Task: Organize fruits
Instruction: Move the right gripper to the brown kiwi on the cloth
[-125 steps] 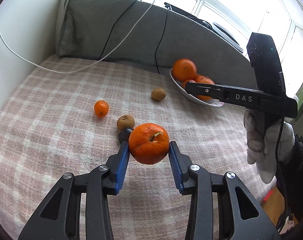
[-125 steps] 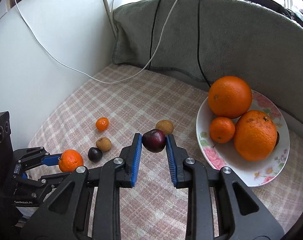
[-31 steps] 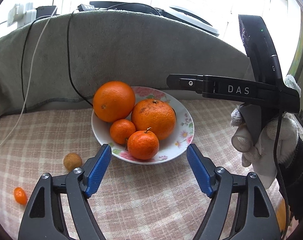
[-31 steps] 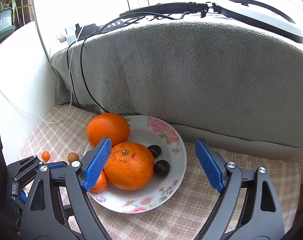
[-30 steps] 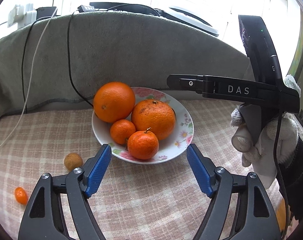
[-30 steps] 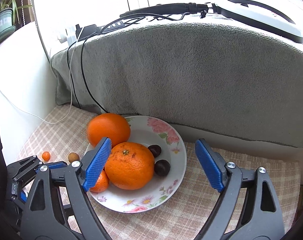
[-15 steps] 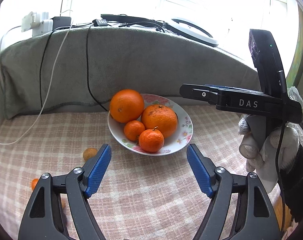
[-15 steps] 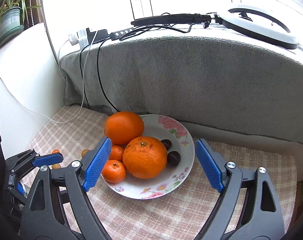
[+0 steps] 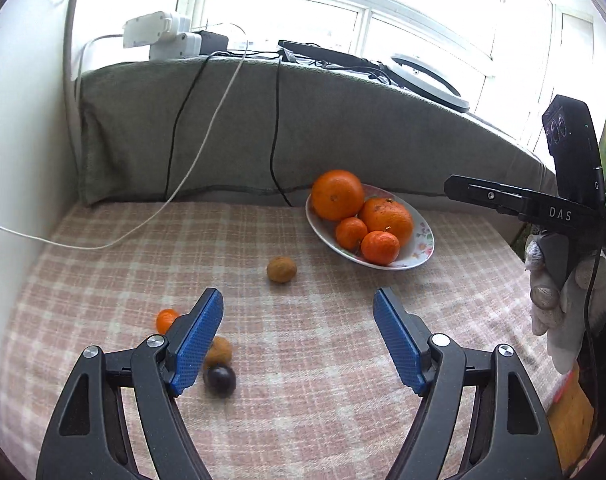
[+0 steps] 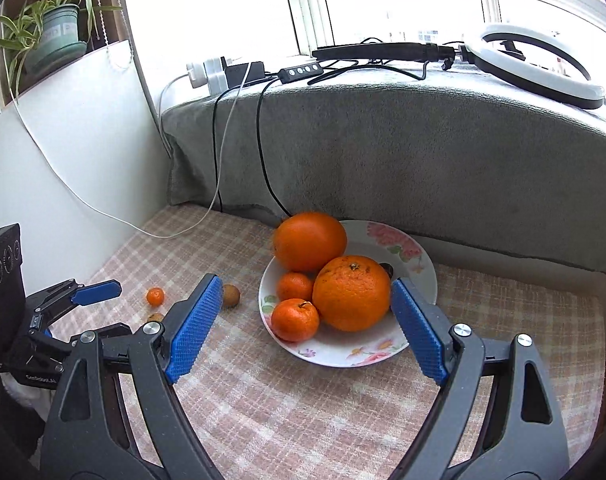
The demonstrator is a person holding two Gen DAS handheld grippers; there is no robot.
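Note:
A flowered white plate (image 9: pixel 423 240) (image 10: pixel 383 354) holds two big oranges (image 9: pixel 337 194) (image 10: pixel 351 292) and two small tangerines (image 9: pixel 379 247) (image 10: pixel 295 319); a dark plum (image 10: pixel 387 269) peeks out behind them. On the checked cloth lie a brown fruit (image 9: pixel 281 269) (image 10: pixel 231 295), a tiny orange fruit (image 9: pixel 165 319) (image 10: pixel 155 296), a second brown fruit (image 9: pixel 220 352) and a dark plum (image 9: pixel 220 380). My left gripper (image 9: pixel 299 344) is open and empty, above the cloth near the loose fruits. My right gripper (image 10: pixel 303 324) is open and empty, in front of the plate.
A grey towel-covered ledge (image 9: pixel 343 120) (image 10: pixel 423 152) backs the surface, with cables (image 9: pixel 275 120), a power strip (image 9: pixel 163 36) and a ring light (image 10: pixel 535 68) on it. A white wall (image 9: pixel 19 140) bounds the left. A potted plant (image 10: pixel 55 28) stands high at the left.
Both grippers have pulled back from the plate. The left one has also swung left, bringing the loose fruits on the cloth into its view. Both stay open.

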